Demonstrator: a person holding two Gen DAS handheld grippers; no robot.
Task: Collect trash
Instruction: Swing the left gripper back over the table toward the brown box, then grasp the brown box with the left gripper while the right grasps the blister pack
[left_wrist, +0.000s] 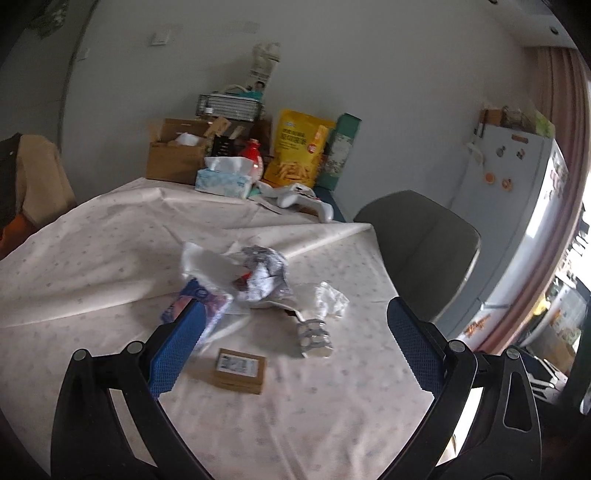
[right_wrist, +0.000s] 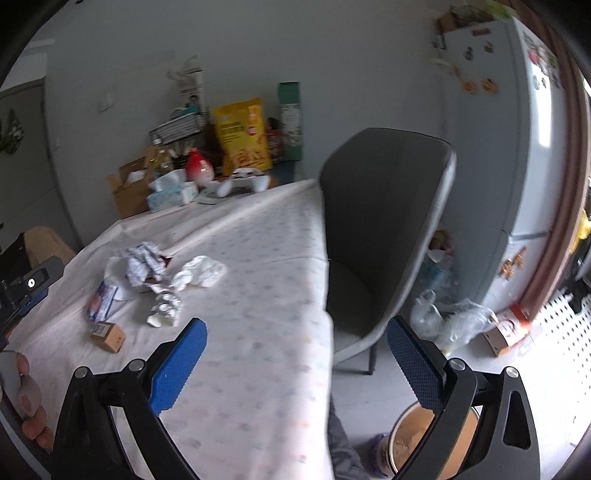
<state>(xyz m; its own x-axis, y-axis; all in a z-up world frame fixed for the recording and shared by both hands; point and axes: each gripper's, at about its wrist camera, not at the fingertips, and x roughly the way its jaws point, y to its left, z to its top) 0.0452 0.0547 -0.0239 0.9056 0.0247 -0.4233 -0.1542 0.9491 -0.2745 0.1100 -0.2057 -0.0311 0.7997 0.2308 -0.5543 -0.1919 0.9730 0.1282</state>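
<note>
Facing the pile: the left gripper (left_wrist: 295, 332) looks straight at the trash heap on the table (left_wrist: 110, 240); the right gripper (right_wrist: 295, 354) looks past the table edge toward the grey chair (right_wrist: 384, 221) and the floor
Left tongs: spread wide, nothing between the blue pads; the left pad overlaps the blue-printed wrapper (left_wrist: 214, 302) in this view, contact not certain
Right tongs: also spread wide and empty, hovering over the near right edge of the cloth
Trash location: mid-table, a cluster of crumpled printed paper (left_wrist: 264, 275), white tissue (left_wrist: 330, 299), a foil blister pack (left_wrist: 314, 334) and a small brown box (left_wrist: 240, 371); the pieces touch or lie just beside one another
Direction from left tongs: ahead and slightly left; the box is nearest, the blister pack just right of it
Direction from right tongs: the same heap (right_wrist: 147, 269) lies well off to the left and ahead
Long axis: the box's long side runs across the left tongs' opening, so judged awkward without a turn of the wrist
Nearer hand: the left, judged the likelier to pick first
Bin: a round tan container (right_wrist: 413, 439) on the floor below the right tongs, possibly the bin; cannot tell
</note>
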